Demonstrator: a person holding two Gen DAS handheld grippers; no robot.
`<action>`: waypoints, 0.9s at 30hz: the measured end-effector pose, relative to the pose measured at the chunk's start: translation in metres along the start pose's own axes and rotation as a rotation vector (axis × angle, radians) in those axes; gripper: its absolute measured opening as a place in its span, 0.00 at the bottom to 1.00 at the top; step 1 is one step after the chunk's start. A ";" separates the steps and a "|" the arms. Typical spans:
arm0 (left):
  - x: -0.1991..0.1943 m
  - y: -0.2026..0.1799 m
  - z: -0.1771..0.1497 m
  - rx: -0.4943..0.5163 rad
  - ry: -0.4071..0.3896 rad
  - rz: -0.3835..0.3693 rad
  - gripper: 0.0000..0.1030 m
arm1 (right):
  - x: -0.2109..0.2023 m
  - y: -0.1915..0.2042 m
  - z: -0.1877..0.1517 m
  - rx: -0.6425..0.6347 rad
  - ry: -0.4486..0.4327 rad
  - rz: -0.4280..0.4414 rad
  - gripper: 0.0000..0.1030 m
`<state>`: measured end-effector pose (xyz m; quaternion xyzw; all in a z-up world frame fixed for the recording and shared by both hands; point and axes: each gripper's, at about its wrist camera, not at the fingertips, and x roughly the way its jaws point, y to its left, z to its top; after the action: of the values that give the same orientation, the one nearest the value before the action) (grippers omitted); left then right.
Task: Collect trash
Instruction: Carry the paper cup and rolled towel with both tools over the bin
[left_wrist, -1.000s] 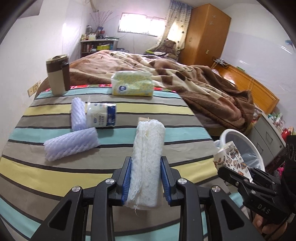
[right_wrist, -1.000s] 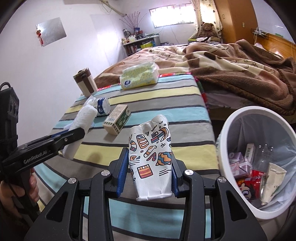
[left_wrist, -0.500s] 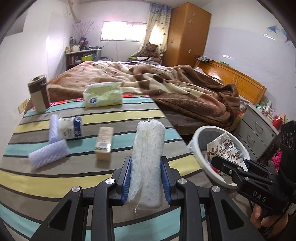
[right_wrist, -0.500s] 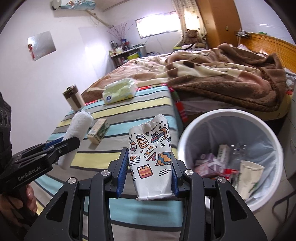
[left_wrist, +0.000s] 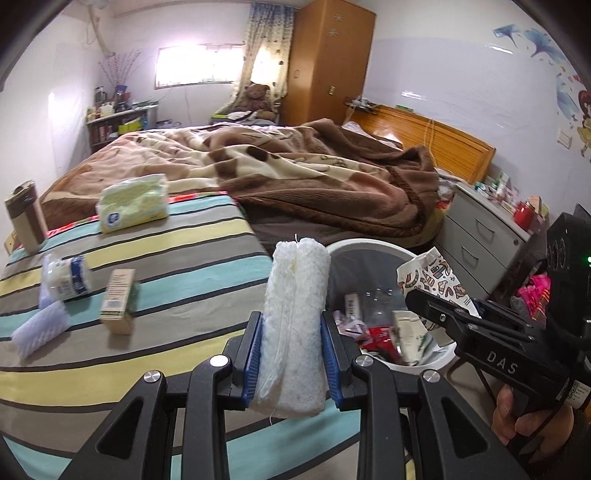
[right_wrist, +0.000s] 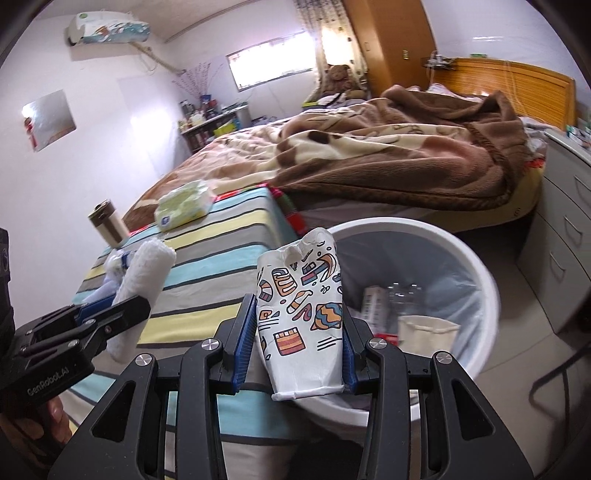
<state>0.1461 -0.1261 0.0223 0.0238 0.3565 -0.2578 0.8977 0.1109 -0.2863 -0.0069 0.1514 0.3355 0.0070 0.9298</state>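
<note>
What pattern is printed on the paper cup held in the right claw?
Colourful cartoon doodles in orange, teal and black on the white paper cup, clearest in the right wrist view.

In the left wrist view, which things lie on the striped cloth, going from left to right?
Brown canister → purple foam net → plastic bottle → small carton → tissue pack.

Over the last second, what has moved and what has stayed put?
Both grippers swung right, off the striped table toward the white bin. The left gripper carried its white foam roll to the bin's near rim; the right gripper brought the patterned paper cup to the bin's edge. Neither has let go. The small carton, bottle, tissue pack and bin trash stayed put.
</note>
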 end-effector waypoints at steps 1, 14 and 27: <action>0.002 -0.004 0.000 0.005 0.002 -0.009 0.30 | 0.000 -0.003 0.000 0.004 0.002 -0.009 0.39; 0.033 -0.051 0.001 0.050 0.047 -0.072 0.30 | 0.004 -0.043 0.000 0.064 0.026 -0.086 0.40; 0.072 -0.075 -0.001 0.068 0.106 -0.094 0.30 | 0.023 -0.067 -0.002 0.071 0.092 -0.116 0.40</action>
<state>0.1536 -0.2233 -0.0152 0.0511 0.3955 -0.3097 0.8632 0.1212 -0.3471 -0.0416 0.1643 0.3861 -0.0517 0.9062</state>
